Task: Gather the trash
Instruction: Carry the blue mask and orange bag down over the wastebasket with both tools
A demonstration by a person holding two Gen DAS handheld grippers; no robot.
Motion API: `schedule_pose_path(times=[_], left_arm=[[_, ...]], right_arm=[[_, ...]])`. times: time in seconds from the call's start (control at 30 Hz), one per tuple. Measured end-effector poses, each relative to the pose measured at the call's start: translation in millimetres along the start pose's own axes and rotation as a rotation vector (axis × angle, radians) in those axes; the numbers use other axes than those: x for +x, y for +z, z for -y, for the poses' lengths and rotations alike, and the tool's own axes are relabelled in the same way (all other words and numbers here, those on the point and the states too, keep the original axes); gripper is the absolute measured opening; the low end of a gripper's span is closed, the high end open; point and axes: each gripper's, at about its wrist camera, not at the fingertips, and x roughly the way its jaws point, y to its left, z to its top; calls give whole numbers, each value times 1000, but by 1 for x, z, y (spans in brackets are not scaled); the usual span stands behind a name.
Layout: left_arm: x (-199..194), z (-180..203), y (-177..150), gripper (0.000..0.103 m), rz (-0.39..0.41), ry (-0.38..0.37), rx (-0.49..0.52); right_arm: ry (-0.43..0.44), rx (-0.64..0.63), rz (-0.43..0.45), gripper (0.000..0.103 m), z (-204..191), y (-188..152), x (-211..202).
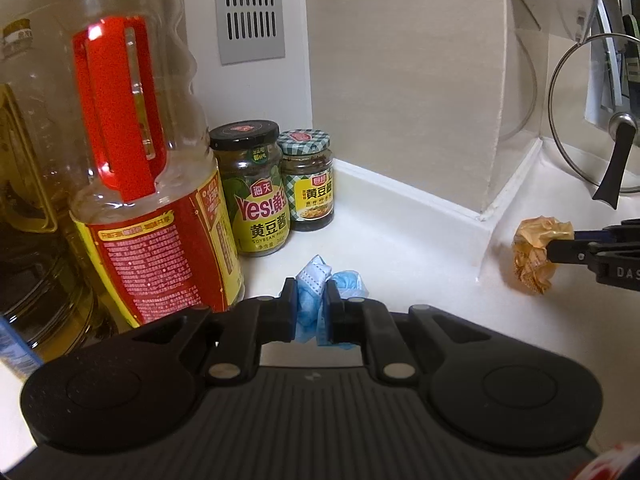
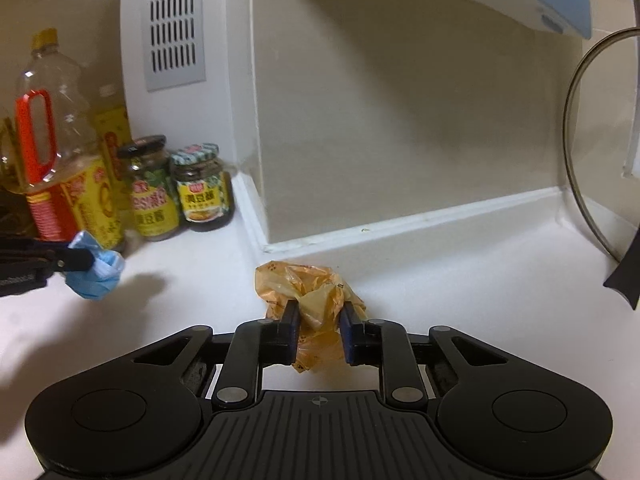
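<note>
Two pieces of trash are in hand at once, so the pick-up step looks done or nearly done. On the left, the left hand-held gripper (image 1: 311, 304) is clamped on a crumpled blue face mask (image 1: 320, 300), which seems to hang clear of the white counter (image 1: 400, 248), though contact underneath cannot be ruled out. On the right, the right hand-held gripper (image 2: 319, 326) has its jaws drawn in against a scrunched orange plastic bag (image 2: 312, 300); the pads press its sides, and the bag's lower part may touch the counter.

The next move, as I judge it, calls for lifting both bundles and carrying them to a bin, which is not in view. The bag is light and springy, so the grip should be checked before lifting.

Room for moving is tight on the left: a big oil bottle (image 1: 136, 152) with a red handle stands just beside the left hand-held gripper, with two sauce jars (image 1: 248, 188) behind it in the corner. The middle of the counter is free, bounded behind by a raised wall edge (image 1: 412, 196) that juts out between the two grippers. At the far right a glass pot lid (image 2: 592, 160) leans upright near the right hand-held gripper, so pulling back and up is the safest way out.
</note>
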Motion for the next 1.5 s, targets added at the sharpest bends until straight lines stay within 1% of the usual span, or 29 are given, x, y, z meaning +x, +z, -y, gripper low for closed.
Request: schedule_pose_path(times=[0.17, 0.37, 0.57, 0.73, 0.93, 1.17, 1.37, 1.5], left_arm=[[-24, 10, -1, 11, 15, 2, -9], [-64, 25, -3, 11, 44, 6, -32], [-115, 42, -11, 11, 77, 20, -51], [-163, 55, -22, 11, 104, 31, -76], [-222, 71, -42, 11, 123, 33, -108], [-279, 87, -71, 11, 125, 44, -129], [-320, 95, -104, 11, 102, 52, -161], [-336, 96, -128, 11, 66, 47, -178]], right_arm=[[40, 3, 16, 21, -6, -1, -31], [101, 14, 51, 21, -9, -4, -75], [165, 12, 79, 21, -11, -12, -123], [218, 1, 79, 21, -17, -24, -164], [294, -18, 82, 21, -26, -44, -215], [379, -13, 72, 21, -35, -71, -267], [439, 28, 21, 21, -40, -102, -294], [462, 49, -34, 21, -45, -126, -303]])
